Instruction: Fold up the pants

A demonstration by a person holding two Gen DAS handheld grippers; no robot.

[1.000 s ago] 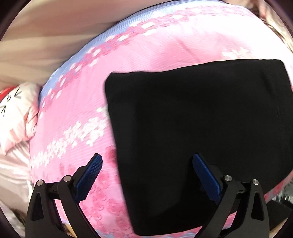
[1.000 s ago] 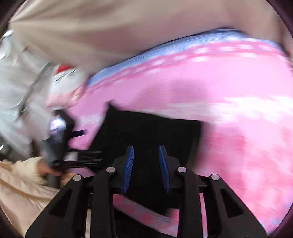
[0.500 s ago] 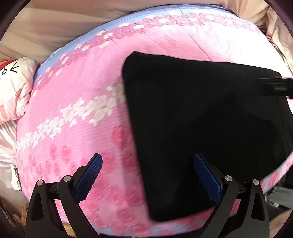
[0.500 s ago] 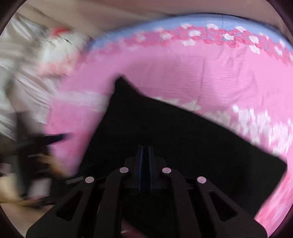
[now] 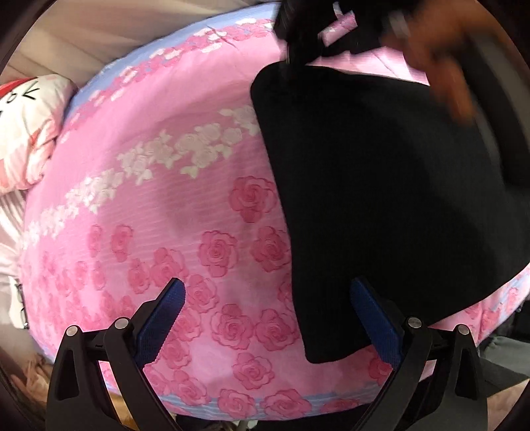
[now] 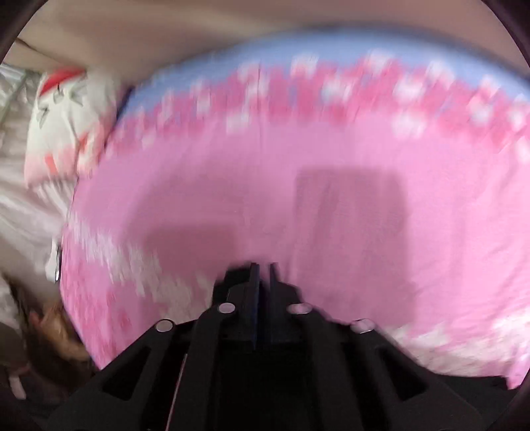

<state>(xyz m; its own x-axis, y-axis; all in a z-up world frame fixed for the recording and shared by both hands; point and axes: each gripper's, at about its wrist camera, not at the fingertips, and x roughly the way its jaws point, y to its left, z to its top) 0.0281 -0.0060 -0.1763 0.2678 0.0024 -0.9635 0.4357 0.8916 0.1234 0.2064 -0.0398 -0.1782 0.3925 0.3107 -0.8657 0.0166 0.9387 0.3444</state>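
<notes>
The black pants [image 5: 381,185] lie folded into a dark block on the pink rose-print bedspread [image 5: 185,205], at the right of the left wrist view. My left gripper [image 5: 266,318] is open and empty, its right finger over the pants' near-left edge. The right gripper [image 5: 298,30] shows blurred at the pants' far corner, with the holding hand beside it. In the right wrist view my right gripper [image 6: 263,268] has its jaws nearly together over the bedspread [image 6: 331,205]; that view is blurred and I cannot tell whether cloth is pinched.
A white cartoon-print pillow [image 5: 26,126] lies at the bed's left end, also in the right wrist view [image 6: 66,122]. A beige wall [image 5: 132,30] runs behind the bed. The bed's near edge curves below my left gripper.
The right gripper closed and swung up to the pants' far corner, so the pants left its view. The left gripper shifted left, so the pants slid right in its view.
</notes>
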